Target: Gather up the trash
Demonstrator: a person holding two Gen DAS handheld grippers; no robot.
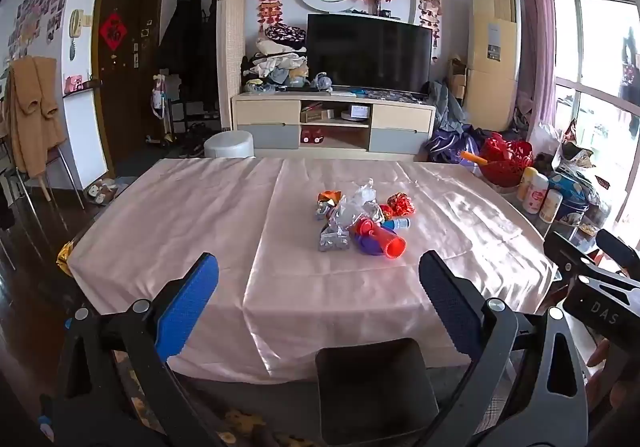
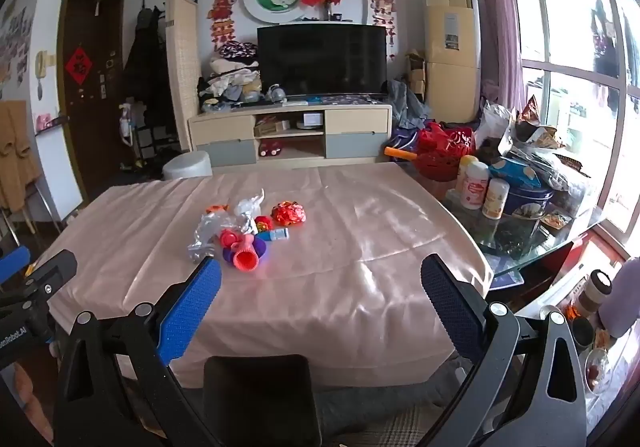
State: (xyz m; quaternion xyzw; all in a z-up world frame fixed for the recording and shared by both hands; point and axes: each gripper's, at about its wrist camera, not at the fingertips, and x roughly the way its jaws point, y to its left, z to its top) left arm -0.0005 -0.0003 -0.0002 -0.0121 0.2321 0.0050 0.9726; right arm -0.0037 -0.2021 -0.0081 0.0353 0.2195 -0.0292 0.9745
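Observation:
A heap of trash [image 1: 360, 221] lies near the middle of a table under a pink cloth [image 1: 224, 207]: crumpled clear and silver wrappers, red foil balls, a small blue bottle and a red-and-purple plastic cup. The same heap [image 2: 240, 233] sits left of centre in the right wrist view. My left gripper [image 1: 318, 271] is open at the table's near edge, well short of the heap, nothing between its blue pads. My right gripper [image 2: 320, 279] is also open and empty, to the right of the heap. The right gripper's body [image 1: 592, 287] shows at the left view's right edge.
A black chair back [image 1: 376, 387] stands against the table's near edge. A glass side table [image 2: 532, 243] at the right carries bottles, tins and bags. A red basket [image 2: 440, 151], a white stool [image 2: 188, 165] and a TV cabinet [image 2: 288, 135] stand beyond the table.

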